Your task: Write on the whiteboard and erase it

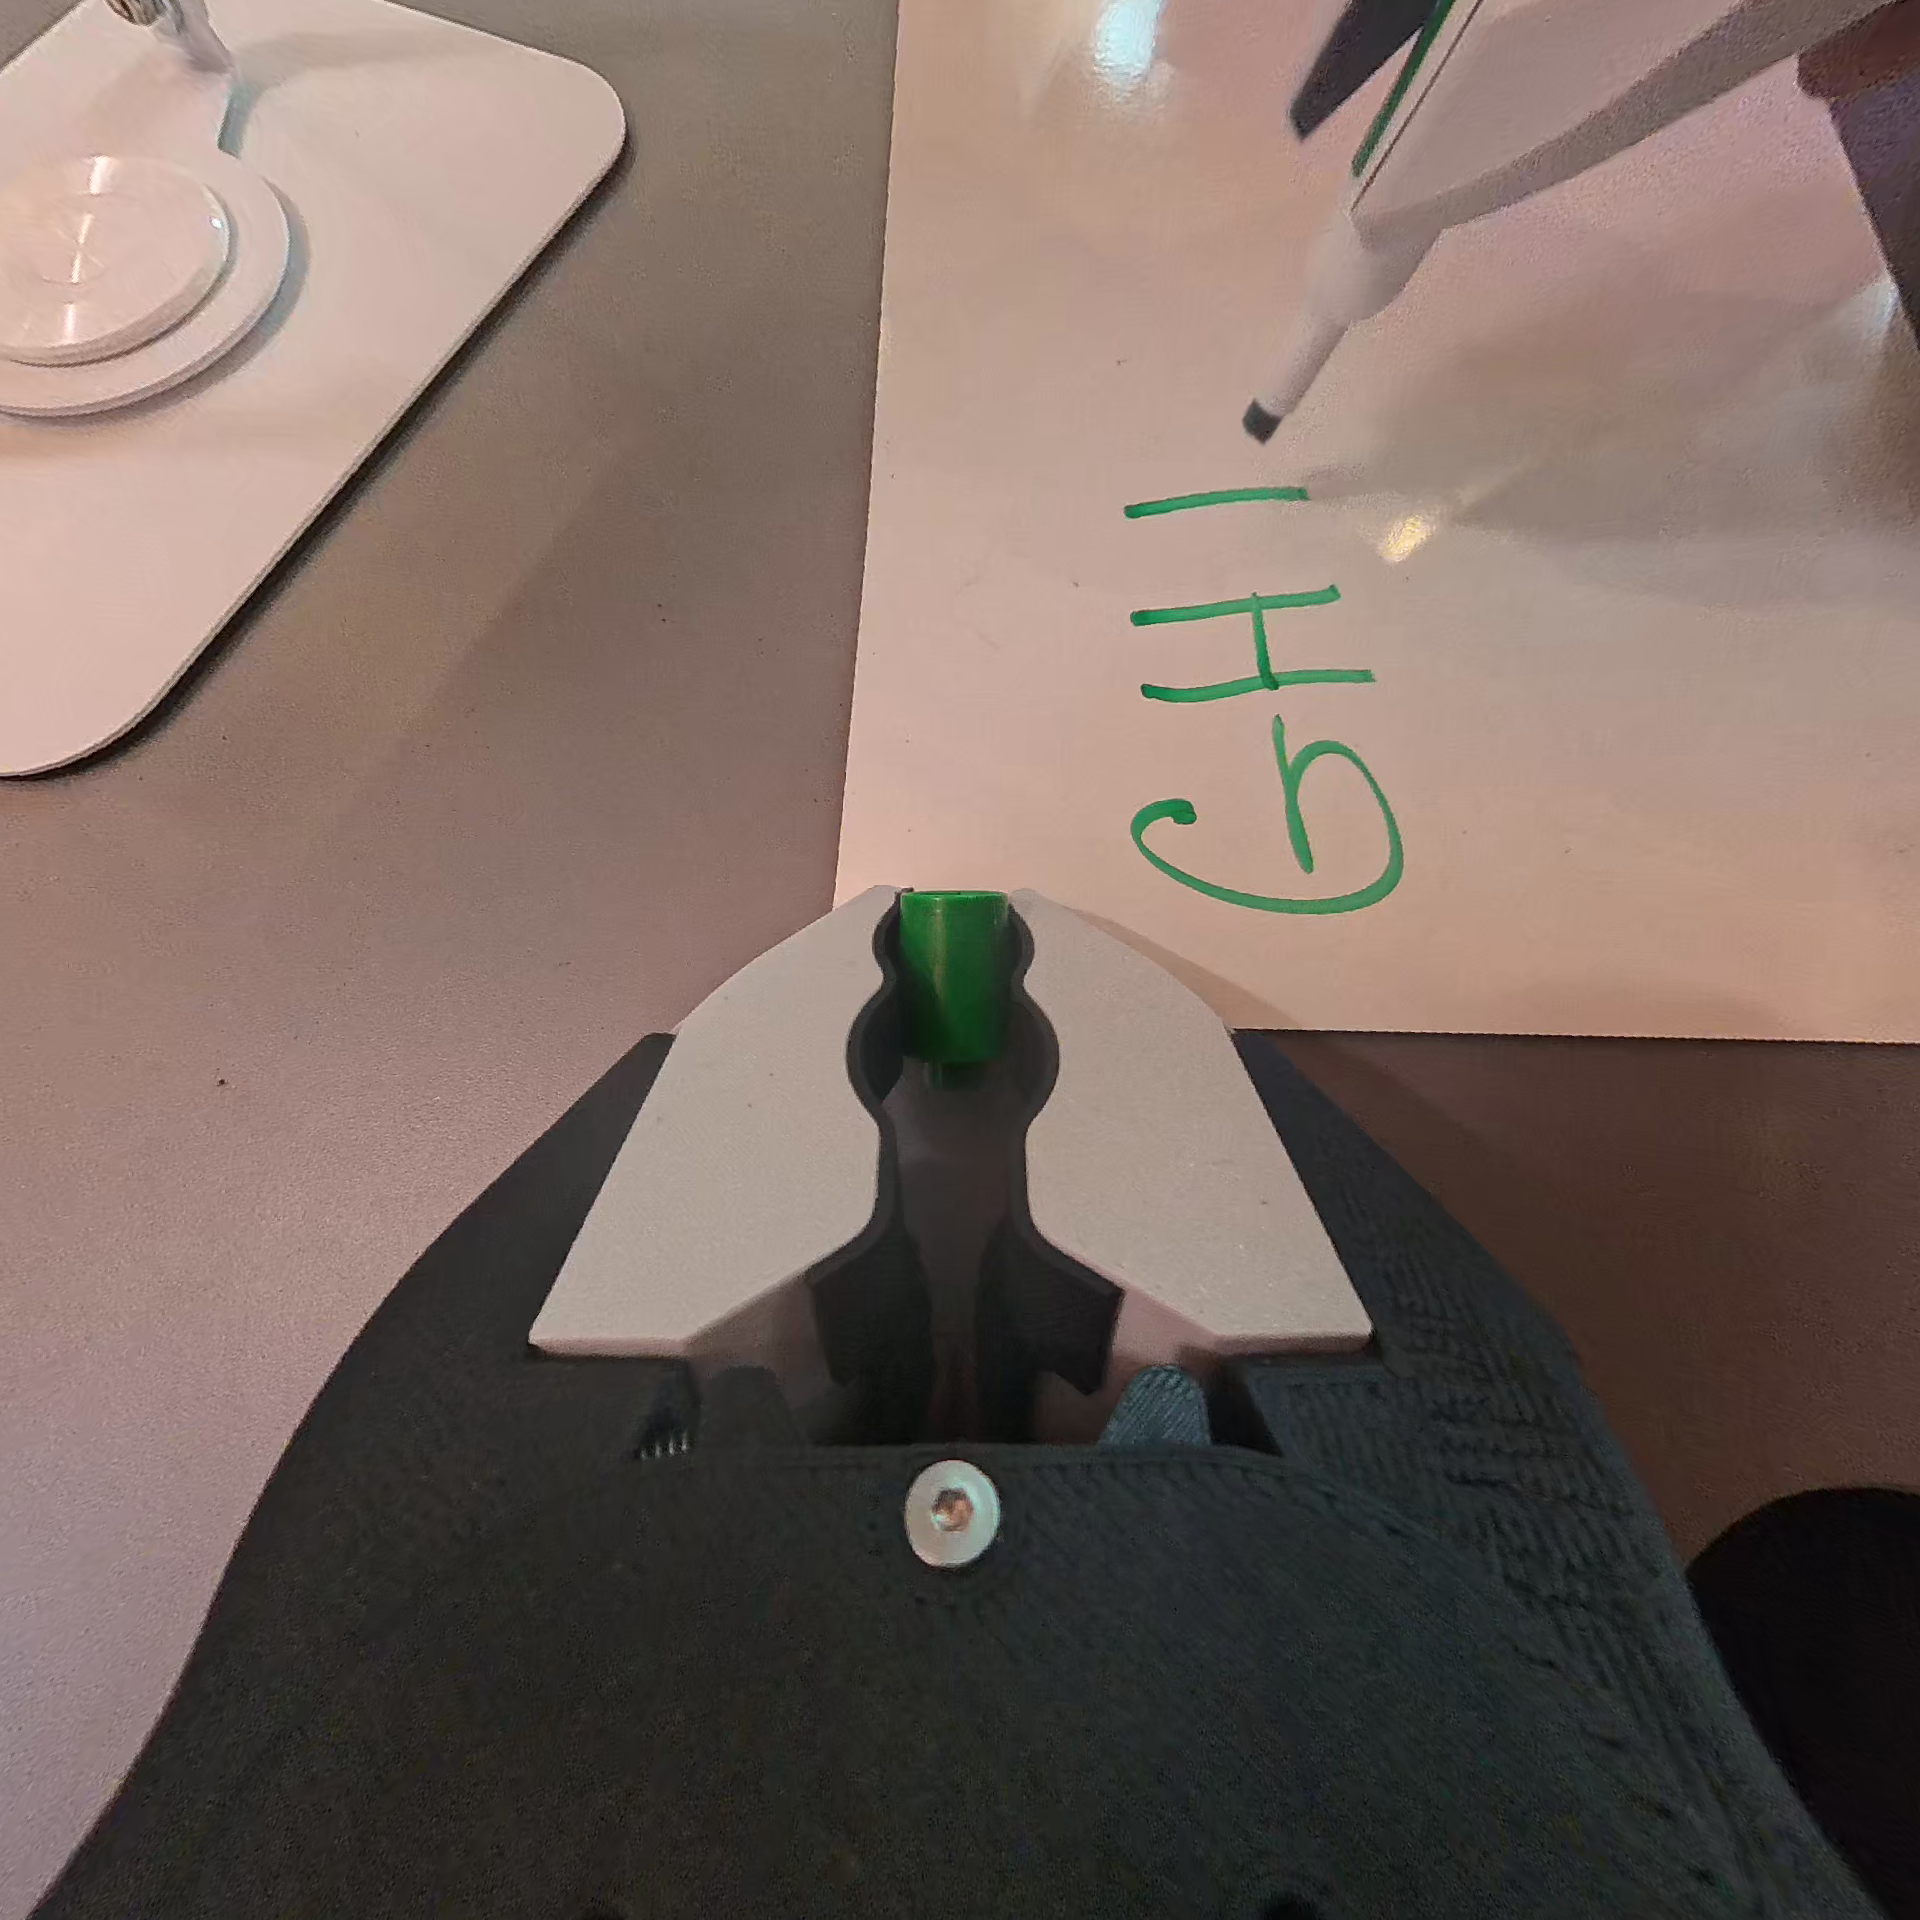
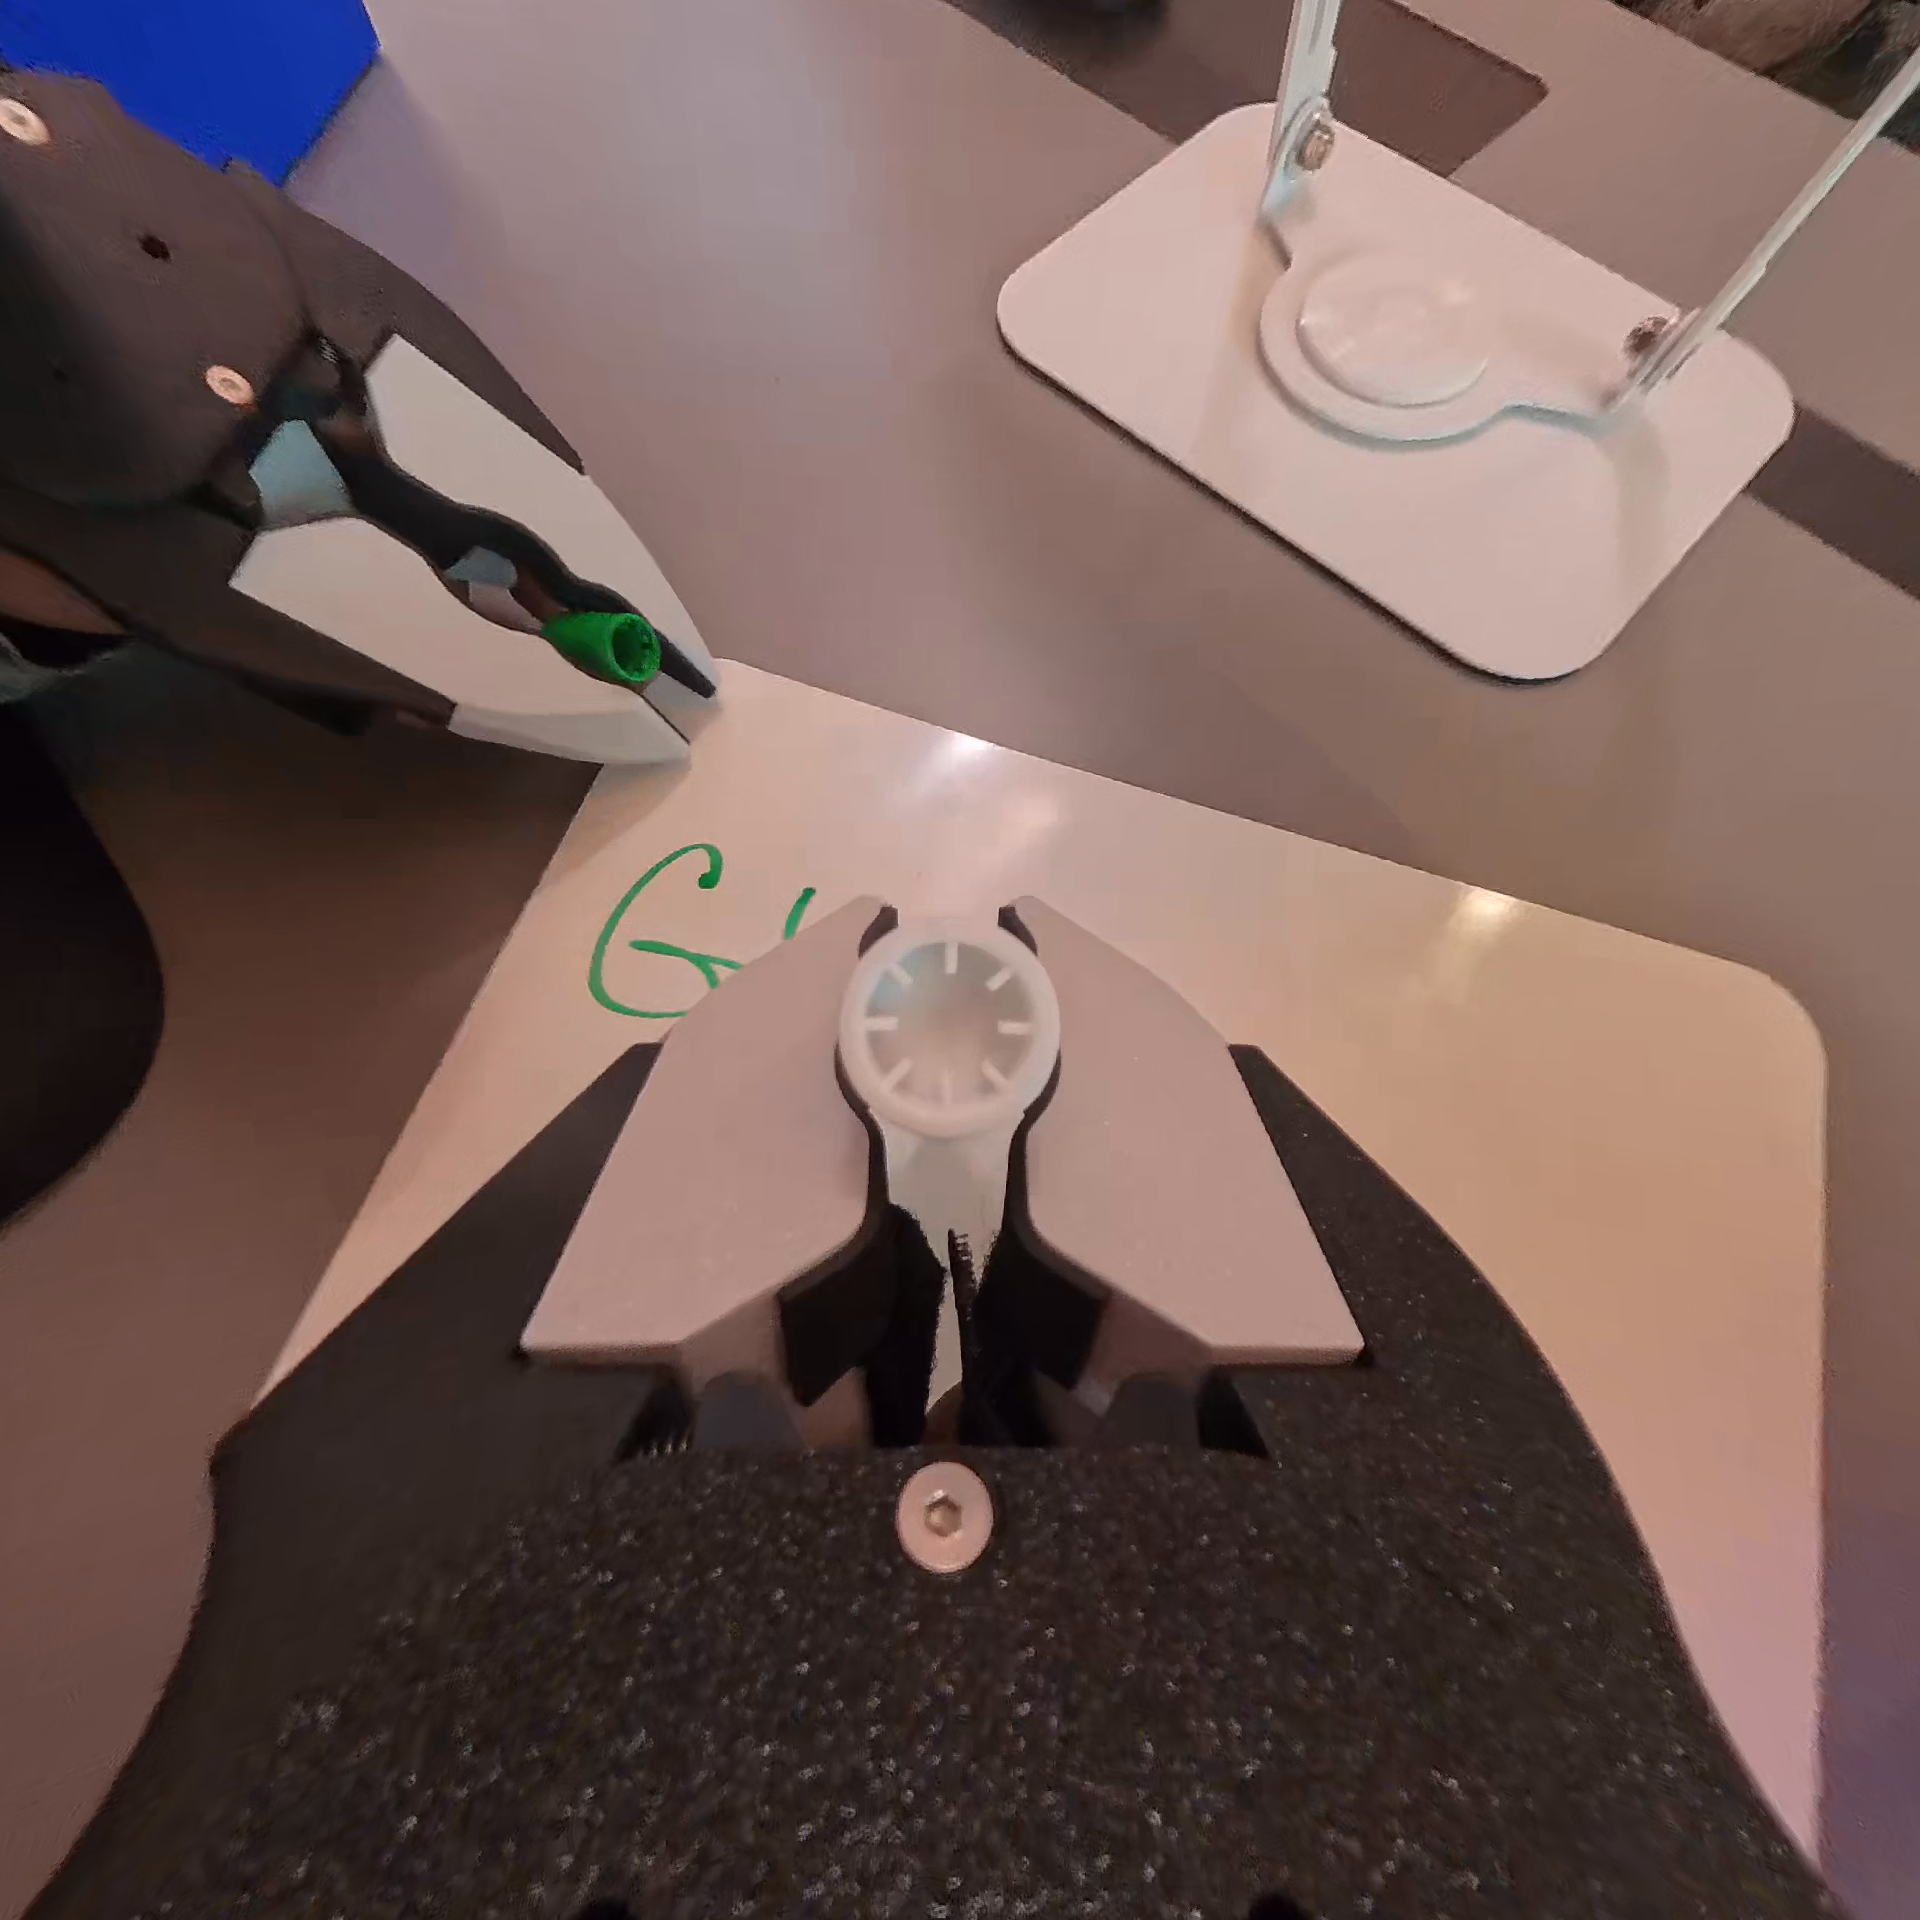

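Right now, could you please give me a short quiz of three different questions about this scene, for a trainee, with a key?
1. True or false: the left gripper is shut on the green cap.
2. Which gripper holds the marker? A) left B) right C) neither
3. Fill in: the marker's tip is over the ____.

Key: 1 true. 2 B: the right gripper is shut on it. 3 whiteboard, beside the green writing; whether they touch is unclear.
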{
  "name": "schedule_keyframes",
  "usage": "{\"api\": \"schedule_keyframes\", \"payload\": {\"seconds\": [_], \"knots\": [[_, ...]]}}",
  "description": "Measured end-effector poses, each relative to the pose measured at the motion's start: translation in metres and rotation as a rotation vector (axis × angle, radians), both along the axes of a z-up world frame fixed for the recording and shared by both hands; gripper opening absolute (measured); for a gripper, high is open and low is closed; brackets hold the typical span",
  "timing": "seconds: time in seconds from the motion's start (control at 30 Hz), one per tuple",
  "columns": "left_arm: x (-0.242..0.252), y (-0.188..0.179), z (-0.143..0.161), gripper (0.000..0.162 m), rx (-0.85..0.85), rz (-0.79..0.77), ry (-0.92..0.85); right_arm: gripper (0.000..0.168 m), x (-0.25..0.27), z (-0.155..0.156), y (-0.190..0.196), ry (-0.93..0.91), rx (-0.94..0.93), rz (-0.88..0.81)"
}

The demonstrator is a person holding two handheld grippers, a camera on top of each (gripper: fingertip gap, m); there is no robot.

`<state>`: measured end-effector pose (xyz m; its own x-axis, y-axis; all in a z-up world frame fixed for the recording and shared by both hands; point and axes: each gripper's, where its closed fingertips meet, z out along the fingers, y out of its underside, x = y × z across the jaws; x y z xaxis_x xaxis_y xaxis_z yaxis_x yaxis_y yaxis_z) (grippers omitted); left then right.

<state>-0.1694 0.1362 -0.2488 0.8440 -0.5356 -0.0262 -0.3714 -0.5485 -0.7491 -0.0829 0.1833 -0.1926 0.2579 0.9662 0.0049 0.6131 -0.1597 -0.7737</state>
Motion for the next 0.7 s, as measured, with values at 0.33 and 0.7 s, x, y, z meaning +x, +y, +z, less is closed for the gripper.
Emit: {"api": "schedule_keyframes", "payload": {"seconds": [0.33, 0.7], "knots": [[0.0, 0.0, 0.0, 0.017, 0.0, 0.0, 0.0, 0.019, 0.003, 0.003, 0.004, -0.023, 0.015, 0.022], [0.0, 0.0, 0.0, 0.017, -0.002, -0.002, -0.006, 0.019, 0.003, 0.007, 0.019, -0.009, 0.012, 0.028]]}}
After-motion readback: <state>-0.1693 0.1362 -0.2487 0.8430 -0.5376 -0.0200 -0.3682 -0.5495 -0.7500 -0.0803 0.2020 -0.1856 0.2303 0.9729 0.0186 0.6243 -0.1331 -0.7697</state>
